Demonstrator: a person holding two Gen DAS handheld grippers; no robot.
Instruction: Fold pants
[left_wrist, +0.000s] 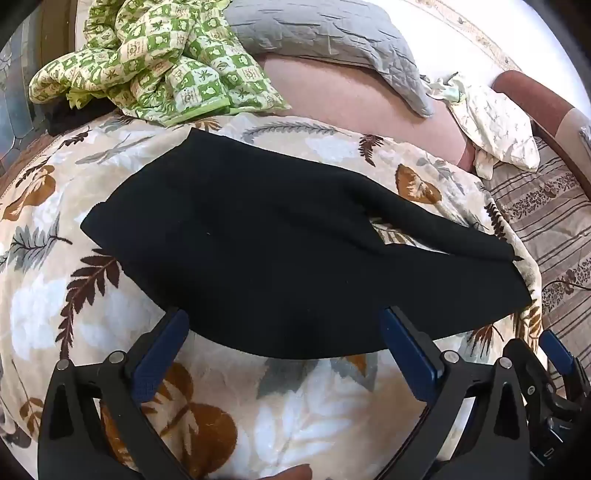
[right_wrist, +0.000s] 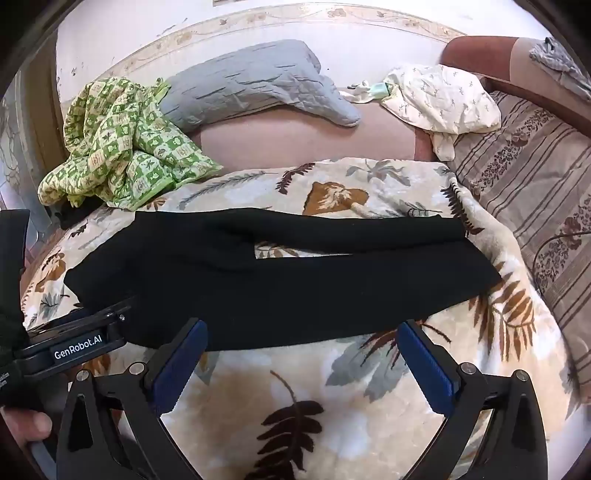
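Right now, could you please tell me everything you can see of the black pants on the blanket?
The black pants look like soft, matte knit fabric. They lie flat and unfolded across the leaf-print blanket, waist end to the left, both legs stretching right with a narrow gap of blanket showing between them. Only the blanket touches them: the open left gripper and right gripper hover at their near edge.

A plush cream blanket printed with brown and grey leaves (right_wrist: 332, 398) covers the near surface; behind it a crumpled green-and-cream checked quilt (right_wrist: 118, 144) lies at the left, touching a grey quilted pillow (right_wrist: 251, 81); a rumpled white cloth with small sprigs (right_wrist: 443, 99) sits at the right, above a brown striped floral cover (right_wrist: 528, 166).
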